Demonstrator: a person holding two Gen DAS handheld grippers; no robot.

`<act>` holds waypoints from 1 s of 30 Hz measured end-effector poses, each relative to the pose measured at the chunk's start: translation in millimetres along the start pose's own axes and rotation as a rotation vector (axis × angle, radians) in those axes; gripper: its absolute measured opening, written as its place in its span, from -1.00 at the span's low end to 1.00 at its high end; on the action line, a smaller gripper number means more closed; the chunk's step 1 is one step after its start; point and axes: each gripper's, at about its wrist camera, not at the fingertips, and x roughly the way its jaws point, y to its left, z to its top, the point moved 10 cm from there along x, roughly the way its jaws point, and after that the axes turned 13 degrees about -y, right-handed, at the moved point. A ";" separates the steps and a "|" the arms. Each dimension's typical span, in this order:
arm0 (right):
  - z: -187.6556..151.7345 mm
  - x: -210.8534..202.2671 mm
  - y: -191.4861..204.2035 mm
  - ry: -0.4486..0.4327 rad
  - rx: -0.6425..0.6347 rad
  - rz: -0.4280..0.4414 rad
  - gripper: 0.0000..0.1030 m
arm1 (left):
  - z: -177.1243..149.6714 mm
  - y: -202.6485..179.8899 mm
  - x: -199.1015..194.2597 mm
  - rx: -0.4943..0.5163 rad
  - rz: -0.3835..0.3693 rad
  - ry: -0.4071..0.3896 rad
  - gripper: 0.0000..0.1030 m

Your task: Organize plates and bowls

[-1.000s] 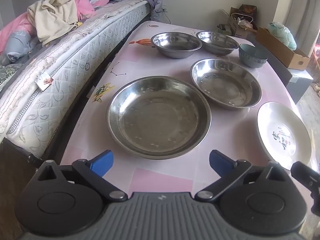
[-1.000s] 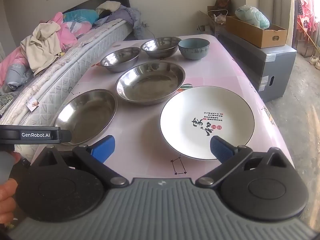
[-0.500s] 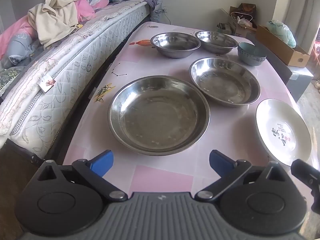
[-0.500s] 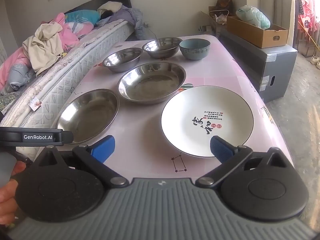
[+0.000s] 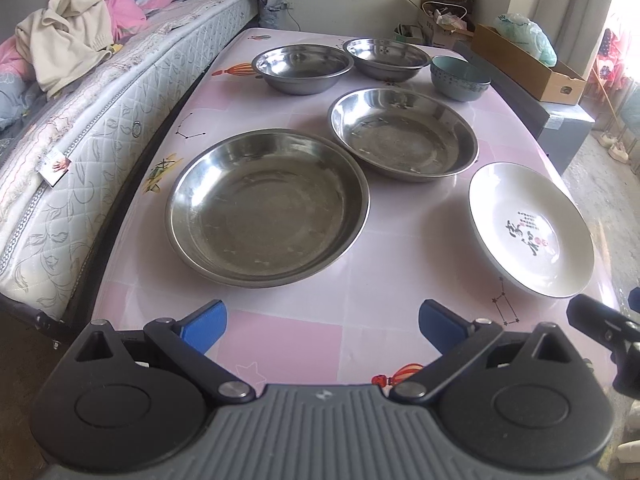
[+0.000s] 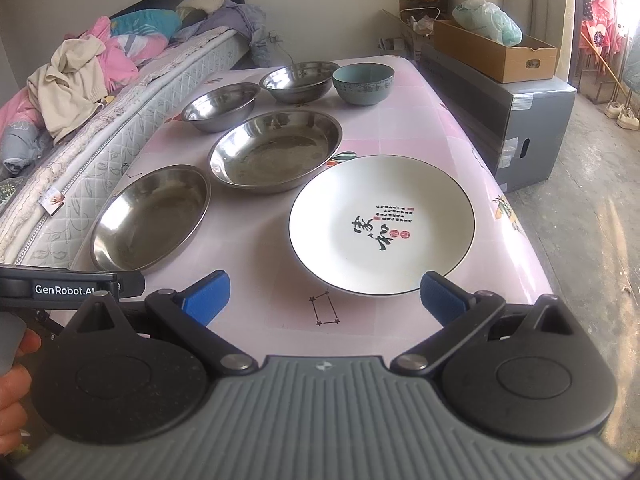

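Left wrist: right gripper (image 5: pixel 608 332) mostly cut off.

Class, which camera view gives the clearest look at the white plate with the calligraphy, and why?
The right wrist view: the white plate lies central and whole, with its calligraphy legible. The left wrist view shows the same plate pushed toward the right edge, foreshortened, its lettering smaller.

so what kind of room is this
Most likely a lived-in bedroom: a mattress piled with clothes runs along the pink table of dishes, with a cardboard box on a grey carton beside it.
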 end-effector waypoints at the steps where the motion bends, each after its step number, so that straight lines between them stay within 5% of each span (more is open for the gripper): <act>1: -0.3 -0.8 -1.6 0.000 0.003 -0.002 0.98 | -0.2 -1.5 -0.1 0.003 -0.003 0.000 0.99; 30: -4.0 -0.7 2.2 0.014 -0.021 0.009 0.98 | -1.3 -1.9 -0.5 -0.002 0.002 0.012 0.99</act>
